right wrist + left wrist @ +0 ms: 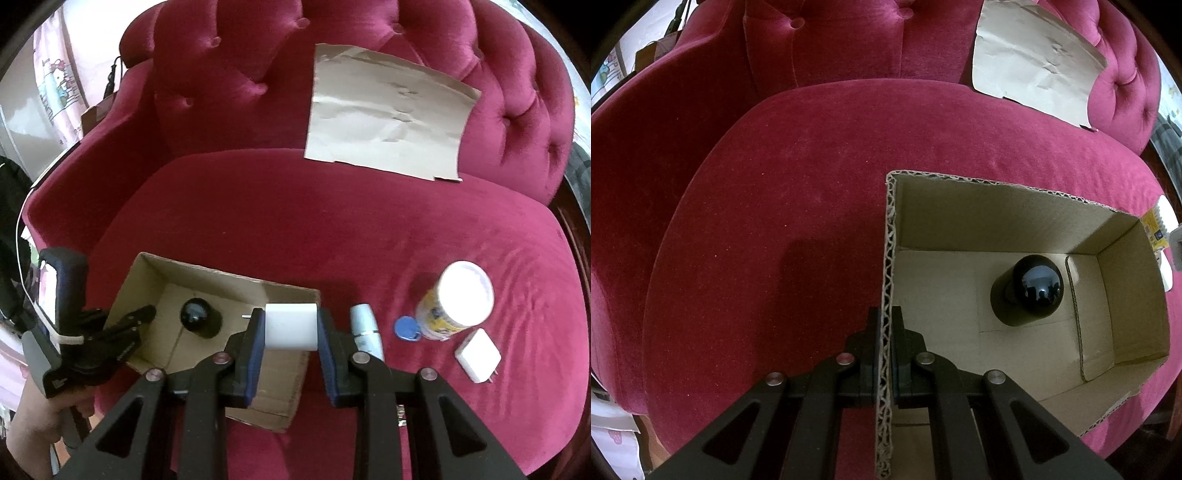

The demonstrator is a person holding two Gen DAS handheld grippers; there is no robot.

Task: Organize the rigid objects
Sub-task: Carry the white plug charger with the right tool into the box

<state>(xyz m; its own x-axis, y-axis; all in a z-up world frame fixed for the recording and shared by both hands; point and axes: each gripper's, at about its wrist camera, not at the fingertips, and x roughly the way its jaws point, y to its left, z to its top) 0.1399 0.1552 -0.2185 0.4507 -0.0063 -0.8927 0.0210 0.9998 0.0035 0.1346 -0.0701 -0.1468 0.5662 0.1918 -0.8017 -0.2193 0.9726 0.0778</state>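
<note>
Right wrist view: we find both tools engaged at the cardboard box (258,391).
Our right tool (290,326) clenches a white block (290,326) above the box; our left tool (885,334) grips its wall, a black bulb (1027,290) inside.

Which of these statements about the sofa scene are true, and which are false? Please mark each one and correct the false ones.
1. The left gripper is clamped on a wall of the box. True.
2. The box holds nothing. False: a black object with a glossy round end stands in it.
3. The right gripper holds a white block. True.
4. The jar is inside the box. False: it stands on the cushion, right of the box.
5. A blue disc lies between the tube and the jar. True.
6. The white plug is in the left gripper. False: it lies on the cushion near the jar.
</note>
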